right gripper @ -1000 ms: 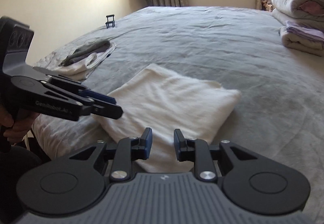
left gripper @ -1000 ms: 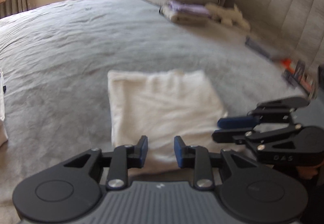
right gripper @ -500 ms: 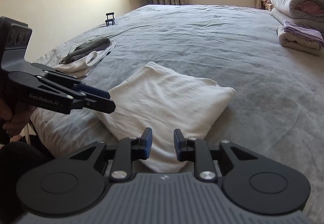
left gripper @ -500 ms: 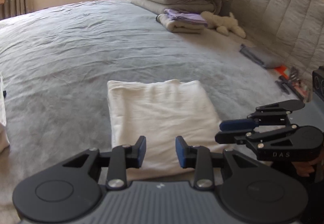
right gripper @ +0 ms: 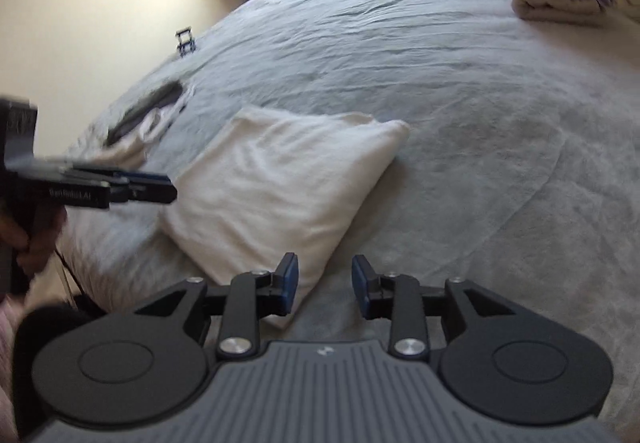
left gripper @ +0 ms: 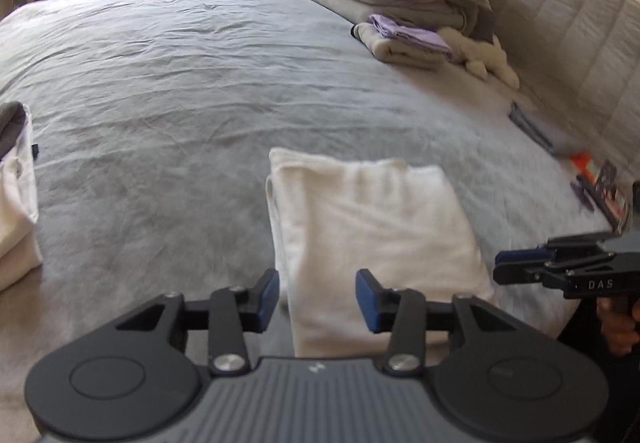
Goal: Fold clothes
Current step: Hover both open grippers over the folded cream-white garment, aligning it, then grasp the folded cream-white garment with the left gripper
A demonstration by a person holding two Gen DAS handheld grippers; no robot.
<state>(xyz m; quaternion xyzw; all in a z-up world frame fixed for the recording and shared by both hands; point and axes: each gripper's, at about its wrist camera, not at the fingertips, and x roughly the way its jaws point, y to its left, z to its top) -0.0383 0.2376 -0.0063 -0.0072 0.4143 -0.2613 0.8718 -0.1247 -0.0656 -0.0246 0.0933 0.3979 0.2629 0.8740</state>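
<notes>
A cream garment (left gripper: pixel 372 227) lies folded into a neat rectangle on the grey bed (left gripper: pixel 180 83). It also shows in the right wrist view (right gripper: pixel 276 187). My left gripper (left gripper: pixel 316 297) is open and empty, just above the garment's near edge. My right gripper (right gripper: pixel 325 291) is open and empty over the garment's near right corner. The right gripper shows side-on in the left wrist view (left gripper: pixel 560 267), the left gripper in the right wrist view (right gripper: pixel 100 187).
A white and dark grey pile of clothes (left gripper: pixel 12 183) lies at the bed's left edge. Folded blankets and a lilac stack (left gripper: pixel 404 39) sit by the padded headboard (left gripper: pixel 560 23). Small items (left gripper: pixel 600 183) lie at the right. A small black stand (right gripper: pixel 186 41) sits at the far edge.
Both grippers opened wider and shifted over the folded garment; the right gripper moved right and tilted. The garment has not moved.
</notes>
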